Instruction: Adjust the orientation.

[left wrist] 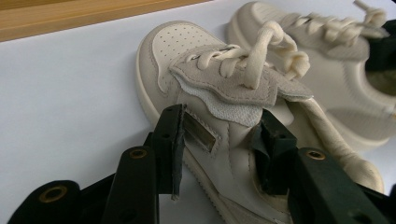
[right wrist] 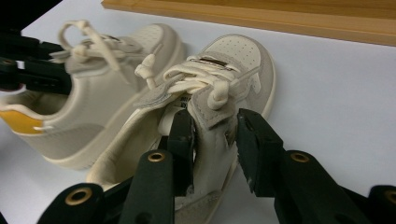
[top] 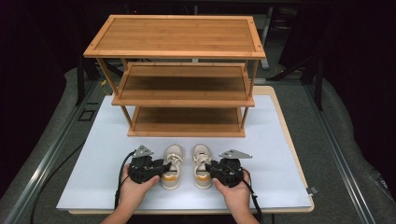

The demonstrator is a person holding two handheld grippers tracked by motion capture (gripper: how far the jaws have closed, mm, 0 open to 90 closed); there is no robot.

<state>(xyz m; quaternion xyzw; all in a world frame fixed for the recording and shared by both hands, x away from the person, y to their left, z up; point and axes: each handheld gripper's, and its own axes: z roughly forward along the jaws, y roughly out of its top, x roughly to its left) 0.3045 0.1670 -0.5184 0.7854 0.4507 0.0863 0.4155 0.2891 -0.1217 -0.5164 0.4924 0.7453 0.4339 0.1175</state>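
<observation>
Two small cream sneakers stand side by side, toes toward the rack, on the white mat (top: 275, 154). My left gripper (top: 164, 166) (left wrist: 222, 144) is shut on the left sneaker (top: 173, 152) (left wrist: 187, 46). One jaw is outside its side wall and the other is inside the opening. In the same way, my right gripper (top: 208, 167) (right wrist: 212, 140) is shut on the side wall of the right sneaker (top: 201, 152) (right wrist: 233, 53). Both sneakers' soles rest on the mat. A hand holds each gripper near the front edge.
A three-tier bamboo shoe rack (top: 184, 100) stands just behind the sneakers, its shelves bare. The mat lies on a wooden board with grey floor around it. Cables trail from both grippers toward the front.
</observation>
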